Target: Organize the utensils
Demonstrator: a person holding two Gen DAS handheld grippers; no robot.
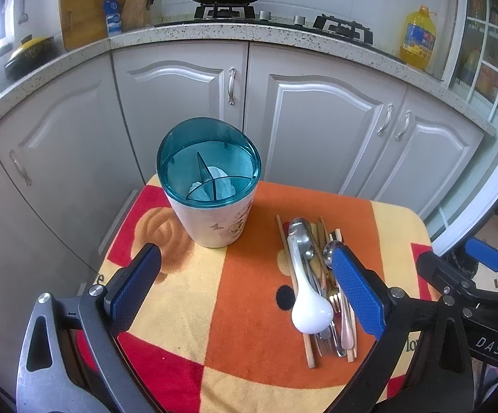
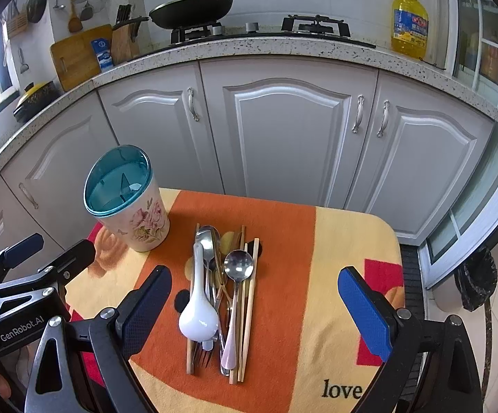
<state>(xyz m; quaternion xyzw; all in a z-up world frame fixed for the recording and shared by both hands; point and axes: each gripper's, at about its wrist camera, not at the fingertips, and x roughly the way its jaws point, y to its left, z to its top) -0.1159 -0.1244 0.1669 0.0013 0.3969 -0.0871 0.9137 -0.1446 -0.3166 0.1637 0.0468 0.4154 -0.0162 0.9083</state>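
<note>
Now both grippers are spread and hold nothing. With the right gripper [image 2: 254, 304], pinch one utensil from the pile [image 2: 221, 296] at center frame, taking the white spoon [image 2: 199, 313] on top first, then drop it in the holder [image 2: 125, 196] at left.

The towel [image 2: 283, 241] on the small table is looking like soft, matt cloth with a slightly fuzzy nap. The holder [image 1: 211, 213] is showing a smooth, pale printed body, and its teal rim [image 1: 208, 158] is gleaming like clear plastic. The white spoon [image 2: 199, 309] is shining like glazed ceramic. The metal spoon [image 2: 238, 266] is glinting like polished steel, while its pink handle [image 2: 230, 351] is looking glossy. The chopsticks [image 2: 249, 309] are appearing as plain matt wood. The left gripper [image 1: 245, 285] and right gripper [image 2: 254, 306] are both showing blue pads [image 2: 364, 313] with a rough, dimpled, rubbery texture on dull black and grey metal frames. The countertop [image 2: 283, 48] is looking like polished speckled stone.
</note>
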